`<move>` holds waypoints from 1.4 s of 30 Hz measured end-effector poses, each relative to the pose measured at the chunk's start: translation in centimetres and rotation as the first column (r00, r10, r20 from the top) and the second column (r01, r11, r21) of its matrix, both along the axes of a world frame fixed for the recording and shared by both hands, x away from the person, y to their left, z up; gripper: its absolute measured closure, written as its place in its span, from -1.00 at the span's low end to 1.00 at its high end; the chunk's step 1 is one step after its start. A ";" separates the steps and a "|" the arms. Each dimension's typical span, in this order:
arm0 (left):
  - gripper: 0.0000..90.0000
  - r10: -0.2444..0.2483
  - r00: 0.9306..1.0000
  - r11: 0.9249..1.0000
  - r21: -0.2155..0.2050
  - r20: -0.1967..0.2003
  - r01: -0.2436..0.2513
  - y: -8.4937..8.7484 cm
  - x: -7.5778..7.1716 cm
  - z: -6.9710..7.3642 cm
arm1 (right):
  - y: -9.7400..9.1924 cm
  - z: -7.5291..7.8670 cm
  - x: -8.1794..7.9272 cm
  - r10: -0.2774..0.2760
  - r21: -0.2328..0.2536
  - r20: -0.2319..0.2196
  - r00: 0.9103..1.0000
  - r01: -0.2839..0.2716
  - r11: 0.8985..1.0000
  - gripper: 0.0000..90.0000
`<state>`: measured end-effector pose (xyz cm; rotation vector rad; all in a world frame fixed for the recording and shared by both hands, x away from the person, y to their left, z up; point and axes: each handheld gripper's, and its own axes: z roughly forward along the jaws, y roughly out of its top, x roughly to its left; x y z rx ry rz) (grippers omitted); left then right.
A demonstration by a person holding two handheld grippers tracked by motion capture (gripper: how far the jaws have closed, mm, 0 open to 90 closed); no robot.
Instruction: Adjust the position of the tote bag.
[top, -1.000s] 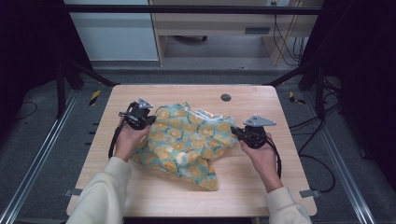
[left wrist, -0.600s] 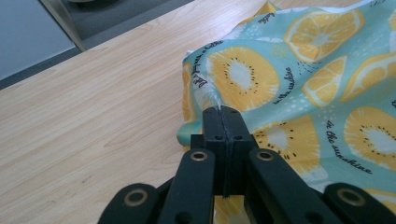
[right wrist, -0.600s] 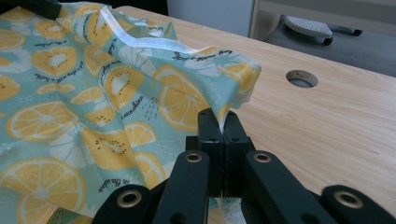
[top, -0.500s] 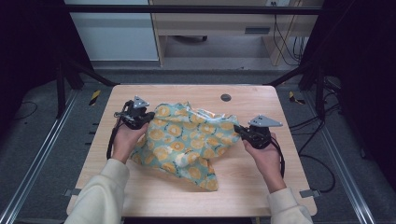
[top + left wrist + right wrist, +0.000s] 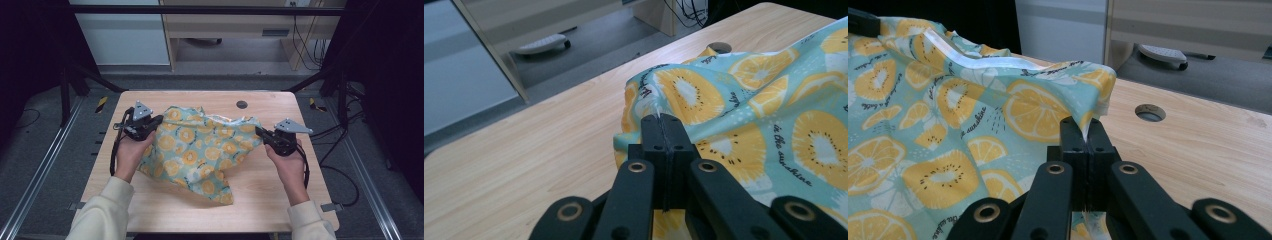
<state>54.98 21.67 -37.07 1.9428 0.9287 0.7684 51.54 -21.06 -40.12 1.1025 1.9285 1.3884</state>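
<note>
Cloth [image 5: 200,150] printed with orange slices on a pale teal ground lies spread and rumpled across the middle of the wooden table [image 5: 260,200], drawn out between the person's two hands. The left gripper [image 5: 156,121] holds its left edge: in the left gripper view the two black jaws stand pressed flat together with a fold of the fabric [image 5: 734,105] pinched at their tips, and the cloth rises slightly from the tabletop [image 5: 524,150] there. The right gripper [image 5: 260,131] holds the opposite edge; in the right gripper view its jaws are likewise closed tight on a lifted corner of the fabric [image 5: 998,100], which peaks above them and shows a white hem along its upper fold. From the high view the near part of the cloth trails down to a point toward the person, lying flat on the wood. The left hand [image 5: 131,152] and right hand [image 5: 289,162] grip the tool handles, with cream sleeves [image 5: 100,215] coming in from the bottom edge. A small round hole [image 5: 242,104] sits in the table just beyond the cloth's far edge; whether the fabric touches it is hard to judge from above, though it seems clear of it. A cable [image 5: 305,170] loops from the right gripper along the wrist.
</note>
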 end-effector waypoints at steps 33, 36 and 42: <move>1.00 -0.021 0.994 0.999 -0.045 0.109 0.027 2.5 -2.4 2.1 | 1.4 4.7 0.6 0.084 -0.111 0.091 0.992 -0.073 0.991 1.00; 1.00 -0.028 0.993 0.999 -0.030 0.118 0.031 2.4 -2.7 2.4 | 1.2 5.0 0.4 0.080 -0.101 0.096 0.992 -0.071 0.992 1.00; 1.00 -0.028 0.991 1.000 -0.008 0.127 0.030 2.2 -3.9 2.6 | 0.9 4.9 -0.3 0.078 -0.072 0.092 0.993 -0.071 0.995 1.00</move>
